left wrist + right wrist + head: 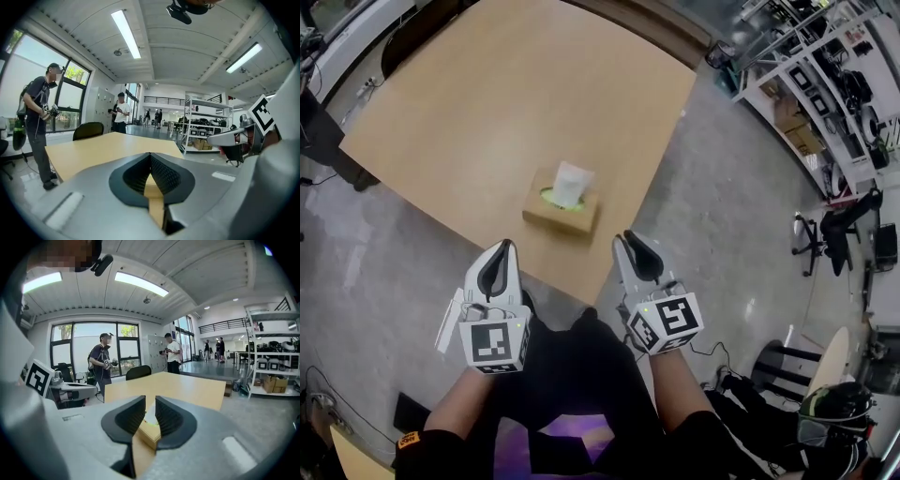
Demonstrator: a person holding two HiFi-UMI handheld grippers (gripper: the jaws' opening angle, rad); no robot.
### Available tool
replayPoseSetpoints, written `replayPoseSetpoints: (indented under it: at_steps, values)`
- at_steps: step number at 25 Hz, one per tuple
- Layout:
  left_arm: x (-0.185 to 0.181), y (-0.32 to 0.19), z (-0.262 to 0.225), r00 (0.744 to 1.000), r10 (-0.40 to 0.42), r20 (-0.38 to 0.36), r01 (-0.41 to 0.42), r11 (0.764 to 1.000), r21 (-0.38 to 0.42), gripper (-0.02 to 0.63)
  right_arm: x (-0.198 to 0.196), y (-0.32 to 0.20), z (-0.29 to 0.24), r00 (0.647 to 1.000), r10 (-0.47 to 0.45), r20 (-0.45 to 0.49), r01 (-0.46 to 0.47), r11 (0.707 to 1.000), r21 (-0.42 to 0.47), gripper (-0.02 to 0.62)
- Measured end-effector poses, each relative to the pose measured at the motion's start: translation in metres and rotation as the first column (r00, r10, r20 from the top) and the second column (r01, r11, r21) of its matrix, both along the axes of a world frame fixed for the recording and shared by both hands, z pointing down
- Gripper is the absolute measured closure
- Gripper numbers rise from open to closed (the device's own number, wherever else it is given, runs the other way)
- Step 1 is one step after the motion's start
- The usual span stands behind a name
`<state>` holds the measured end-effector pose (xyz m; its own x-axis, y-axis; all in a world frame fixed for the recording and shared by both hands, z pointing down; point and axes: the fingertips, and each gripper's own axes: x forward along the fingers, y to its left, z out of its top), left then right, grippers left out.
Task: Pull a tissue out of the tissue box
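Observation:
A brown tissue box [562, 210] stands near the front edge of the wooden table [487, 103], with a white tissue [573, 182] sticking up from its green-rimmed slot. Both grippers hover short of the table, in front of the box and apart from it. My left gripper [499, 257] is to the box's lower left, jaws shut with nothing in them [150, 157]. My right gripper [638, 246] is to the box's lower right, jaws slightly open and empty [150, 405]. The tissue box [151, 435] shows through that gap, further off.
Metal shelving [825, 84] with boxes stands at the right, and a black office chair [825, 234] is on the grey floor. A black chair [138, 371] sits at the table's far side. Two people [102, 362] stand beyond it by the windows.

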<state>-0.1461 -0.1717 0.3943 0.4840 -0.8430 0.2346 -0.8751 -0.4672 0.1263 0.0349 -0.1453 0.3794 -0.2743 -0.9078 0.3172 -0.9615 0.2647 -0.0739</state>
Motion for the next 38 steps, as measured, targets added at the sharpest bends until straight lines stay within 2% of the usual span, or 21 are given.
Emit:
replayPoseSetpoints:
  at_steps: [5, 8, 11, 15, 20, 25, 30, 38]
  values:
    - [0.012, -0.013, 0.003, 0.999, -0.035, 0.003, 0.035, 0.999, -0.013, 0.588, 0.002, -0.025, 0.013, 0.998, -0.068, 0.001, 0.068, 0.997, -0.022, 0.537]
    - [0.022, -0.017, 0.005, 0.996, -0.086, 0.010, 0.086, 0.996, -0.009, 0.588, 0.007, -0.037, 0.027, 0.991, -0.130, 0.018, 0.130, 0.990, -0.053, 0.534]
    - [0.038, -0.019, 0.002, 0.988, -0.153, 0.004, 0.153, 0.988, -0.018, 0.588, 0.018, -0.051, 0.040, 0.980, -0.196, 0.039, 0.199, 0.975, -0.095, 0.528]
    - [0.055, -0.024, 0.001, 0.977, -0.205, -0.056, 0.203, 0.979, -0.032, 0.588, 0.027, -0.077, 0.059, 0.965, -0.258, 0.053, 0.263, 0.954, -0.146, 0.515]
    - [0.060, -0.029, 0.010, 0.961, -0.278, -0.018, 0.276, 0.960, -0.050, 0.588, 0.023, -0.095, 0.087, 0.940, -0.333, 0.077, 0.341, 0.916, -0.212, 0.494]
    - [0.062, -0.036, 0.025, 0.953, -0.300, 0.031, 0.301, 0.951, -0.073, 0.555, 0.006, -0.104, 0.113, 0.912, -0.399, 0.097, 0.410, 0.871, -0.270, 0.460]
    - [0.056, -0.036, 0.046, 0.953, -0.291, 0.081, 0.296, 0.952, -0.073, 0.552, -0.015, -0.111, 0.128, 0.897, -0.430, 0.100, 0.438, 0.845, -0.307, 0.434]
    - [0.060, -0.040, 0.054, 0.960, -0.259, 0.105, 0.268, 0.960, -0.083, 0.572, -0.031, -0.120, 0.137, 0.893, -0.444, 0.080, 0.443, 0.830, -0.339, 0.433]
